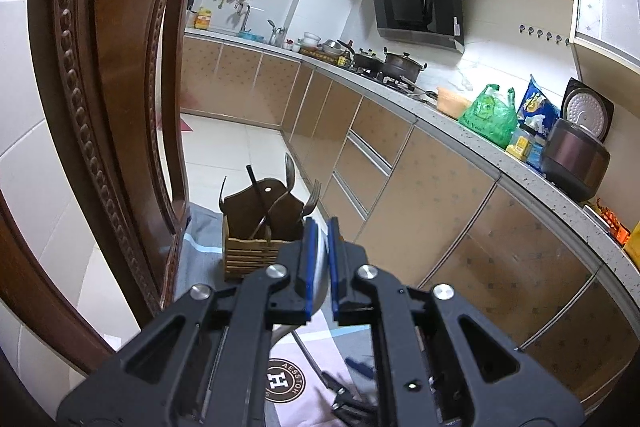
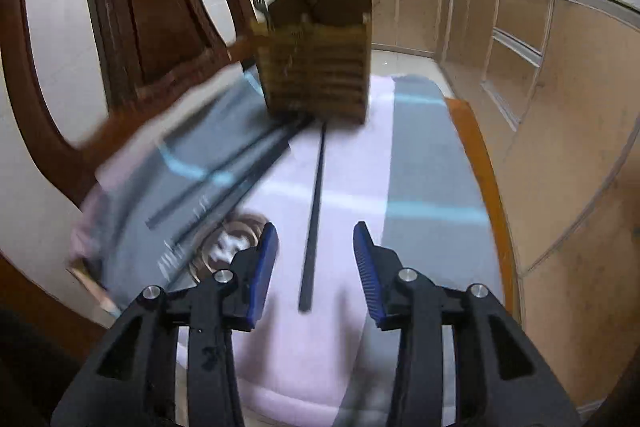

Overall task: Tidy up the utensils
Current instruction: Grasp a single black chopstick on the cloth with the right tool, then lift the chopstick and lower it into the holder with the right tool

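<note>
A wooden utensil holder [image 1: 256, 239] stands on a cloth-covered chair seat and holds a fork, a spoon and a black chopstick. My left gripper [image 1: 320, 227] is shut on a metal spoon [image 1: 320, 255] and holds it raised just right of the holder. The holder [image 2: 316, 67] stands ahead in the blurred right wrist view. My right gripper [image 2: 316, 239] is open and empty above a black chopstick [image 2: 314, 215] that lies on the cloth. More black chopsticks [image 2: 224, 175] lie to the left of it.
The carved wooden chair back [image 1: 108, 67] rises close on the left. The pink and grey cloth [image 2: 424, 167] covers the seat, whose wooden edge [image 2: 480, 163] shows at the right. Kitchen cabinets [image 1: 440, 179] and a cluttered counter run along the right. The right gripper [image 1: 352, 391] shows below.
</note>
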`<state>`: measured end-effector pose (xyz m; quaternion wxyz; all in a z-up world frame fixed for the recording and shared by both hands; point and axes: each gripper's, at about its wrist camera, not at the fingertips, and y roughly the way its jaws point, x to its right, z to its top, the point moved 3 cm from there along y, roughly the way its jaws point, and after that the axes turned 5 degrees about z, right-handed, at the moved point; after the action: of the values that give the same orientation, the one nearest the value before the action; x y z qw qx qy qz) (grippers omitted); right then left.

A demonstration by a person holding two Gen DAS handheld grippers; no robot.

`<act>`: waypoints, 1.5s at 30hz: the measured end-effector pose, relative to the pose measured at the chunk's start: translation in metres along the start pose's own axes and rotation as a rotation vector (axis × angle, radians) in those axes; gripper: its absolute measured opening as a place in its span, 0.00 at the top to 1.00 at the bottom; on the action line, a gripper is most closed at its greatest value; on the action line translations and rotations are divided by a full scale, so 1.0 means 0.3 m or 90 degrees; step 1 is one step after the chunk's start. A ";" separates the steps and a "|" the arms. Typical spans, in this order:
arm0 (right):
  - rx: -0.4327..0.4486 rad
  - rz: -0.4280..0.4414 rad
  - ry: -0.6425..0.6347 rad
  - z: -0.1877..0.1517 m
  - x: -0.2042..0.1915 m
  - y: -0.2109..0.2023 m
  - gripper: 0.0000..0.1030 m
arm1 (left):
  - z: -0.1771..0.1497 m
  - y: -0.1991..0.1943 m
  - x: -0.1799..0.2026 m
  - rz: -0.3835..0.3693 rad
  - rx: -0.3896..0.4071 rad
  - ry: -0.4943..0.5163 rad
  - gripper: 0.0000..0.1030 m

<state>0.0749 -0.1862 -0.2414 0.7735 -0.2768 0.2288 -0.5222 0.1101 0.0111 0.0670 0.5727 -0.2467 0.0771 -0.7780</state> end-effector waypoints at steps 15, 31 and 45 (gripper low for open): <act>0.005 -0.005 0.016 -0.079 -0.028 0.040 0.93 | 0.017 -0.027 -0.030 0.001 0.010 -0.015 0.94; 0.183 0.021 0.005 0.301 0.015 -0.483 0.93 | 0.029 -0.078 -0.040 -0.019 0.016 -0.015 0.94; 0.229 0.020 -0.047 0.505 -0.024 -0.702 0.93 | 0.033 -0.115 -0.050 -0.047 0.013 -0.015 0.94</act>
<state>0.0265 -0.2142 0.0120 0.8266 -0.1495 0.1072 -0.5319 0.0886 0.0382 0.0851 0.5469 -0.2529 0.0534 -0.7963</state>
